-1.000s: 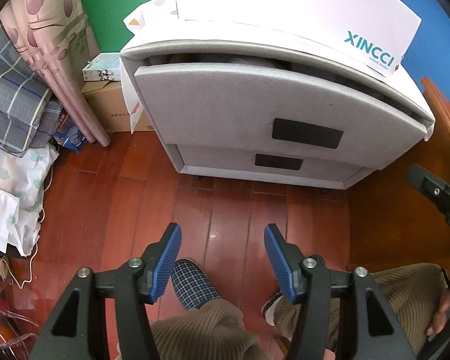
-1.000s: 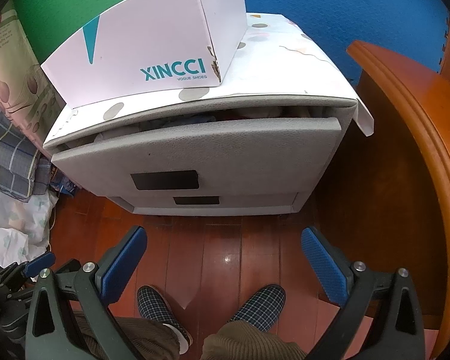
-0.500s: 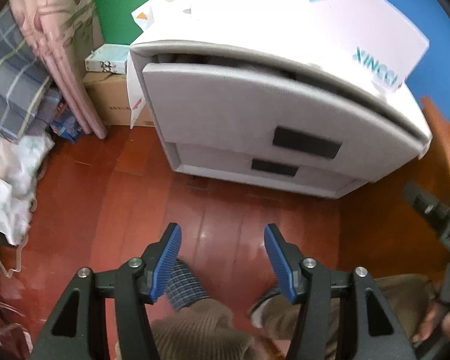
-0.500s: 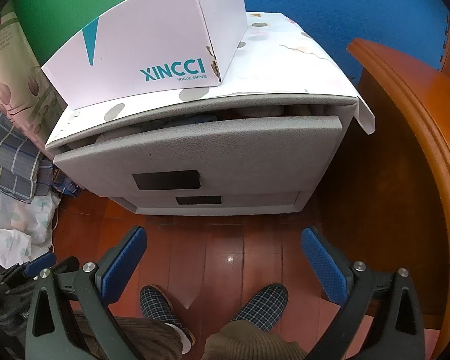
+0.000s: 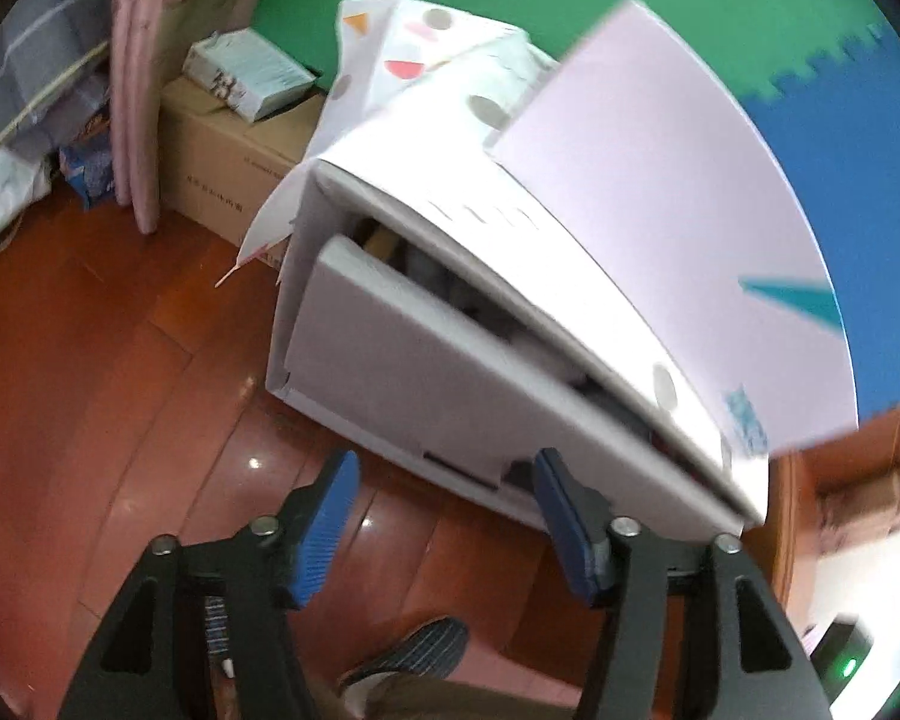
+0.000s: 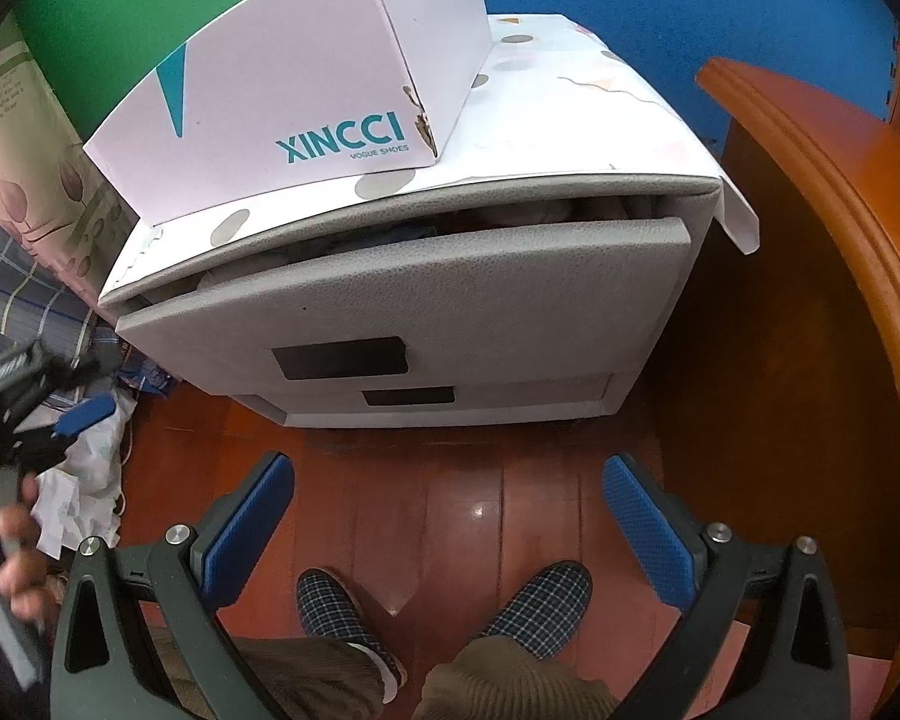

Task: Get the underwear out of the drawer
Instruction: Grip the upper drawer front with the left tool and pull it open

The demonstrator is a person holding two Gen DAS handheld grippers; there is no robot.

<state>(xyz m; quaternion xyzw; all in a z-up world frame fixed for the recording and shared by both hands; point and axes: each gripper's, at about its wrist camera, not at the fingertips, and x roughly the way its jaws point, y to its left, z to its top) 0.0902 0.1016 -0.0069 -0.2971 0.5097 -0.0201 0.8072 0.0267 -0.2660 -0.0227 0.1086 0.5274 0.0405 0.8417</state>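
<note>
The grey nightstand's top drawer [image 6: 450, 306] stands slightly ajar. Folded clothes [image 6: 528, 213] show in the gap under the top; I cannot tell which piece is underwear. In the left wrist view the drawer [image 5: 426, 372] appears tilted and blurred, with cloth [image 5: 444, 282] in its gap. My left gripper [image 5: 444, 510] hovers in front of the nightstand's lower left part, its jaws opening and nothing between them. One of its blue pads [image 6: 84, 417] shows at the left edge of the right wrist view. My right gripper [image 6: 447, 516] is wide open over the floor, short of the drawers.
A white XINCCI shoe box [image 6: 306, 90] lies on the nightstand's top. A wooden bed frame [image 6: 840, 240] stands close on the right. A cardboard box [image 5: 222, 168], curtain and piled cloth are at the left. The person's checked slippers [image 6: 330, 606] stand on the wooden floor.
The left gripper has swung left and rolled, so the nightstand now looks tilted and nearer. Its jaws stand a little wider. The right gripper has stayed put.
</note>
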